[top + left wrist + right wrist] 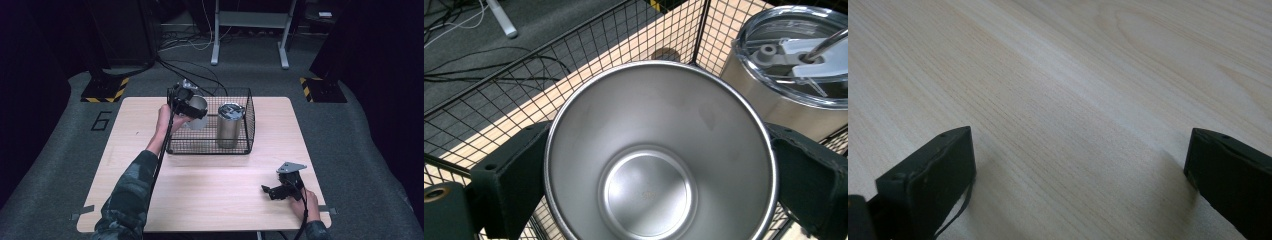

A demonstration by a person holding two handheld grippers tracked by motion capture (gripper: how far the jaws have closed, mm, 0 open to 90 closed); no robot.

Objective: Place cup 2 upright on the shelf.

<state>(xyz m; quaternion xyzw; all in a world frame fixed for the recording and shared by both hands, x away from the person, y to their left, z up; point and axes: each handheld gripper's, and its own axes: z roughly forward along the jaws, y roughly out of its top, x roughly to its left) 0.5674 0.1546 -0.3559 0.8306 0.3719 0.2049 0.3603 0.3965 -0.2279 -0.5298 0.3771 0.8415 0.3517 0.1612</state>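
Left gripper [192, 107] clamped on open stainless steel cup [659, 160], held over left end of black wire basket [245, 142], beside lidded steel tumbler [229, 125] standing inside. Right gripper [272, 191] released, jaws spread, low over light wooden counter [210, 190].

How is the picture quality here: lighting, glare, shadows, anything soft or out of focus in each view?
High view: table evenly lit, surroundings fall to near black. Left gripper view: the open steel cup held in the left gripper is sharp, with soft sheen and no harsh glare; lidded tumbler also crisp. Right gripper view: the wood grain is sharp farther off; the right gripper casts faint shadows beside its slightly soft jaws.
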